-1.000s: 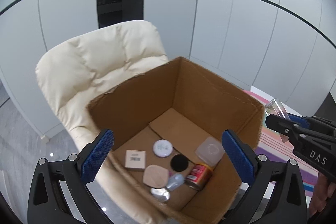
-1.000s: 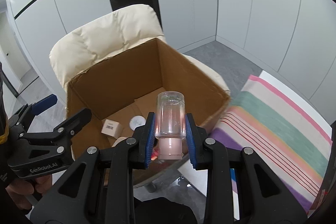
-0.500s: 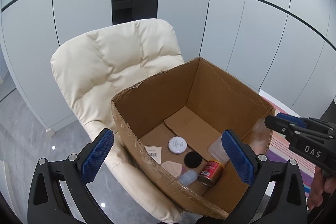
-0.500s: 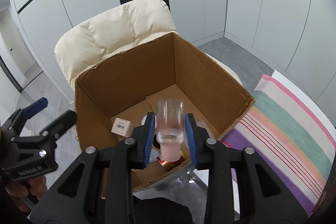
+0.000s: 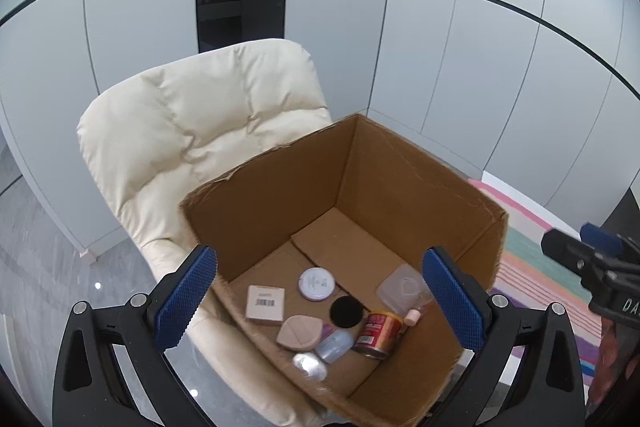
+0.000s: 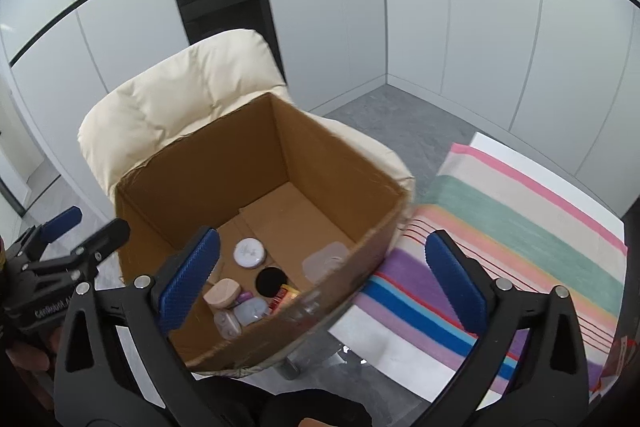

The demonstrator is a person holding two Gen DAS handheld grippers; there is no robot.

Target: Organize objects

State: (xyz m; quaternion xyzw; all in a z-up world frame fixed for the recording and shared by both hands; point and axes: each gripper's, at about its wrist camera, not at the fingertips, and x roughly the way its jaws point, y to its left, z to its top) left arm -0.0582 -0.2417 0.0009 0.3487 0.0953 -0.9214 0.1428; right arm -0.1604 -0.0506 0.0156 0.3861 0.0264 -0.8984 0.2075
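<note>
Both grippers' jaws gape empty, right gripper [image 6: 320, 279] just opening, over brown cardboard box [image 5: 400, 179] holding toiletries

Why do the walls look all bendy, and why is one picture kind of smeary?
Both wrist cameras have fisheye lenses, so straight wall lines curve and the corners go black. In the right wrist view, the near rim of the cardboard box is smeared by motion blur. In the left wrist view it is sharper, with bright ceiling-light spots on the shiny floor.
</note>
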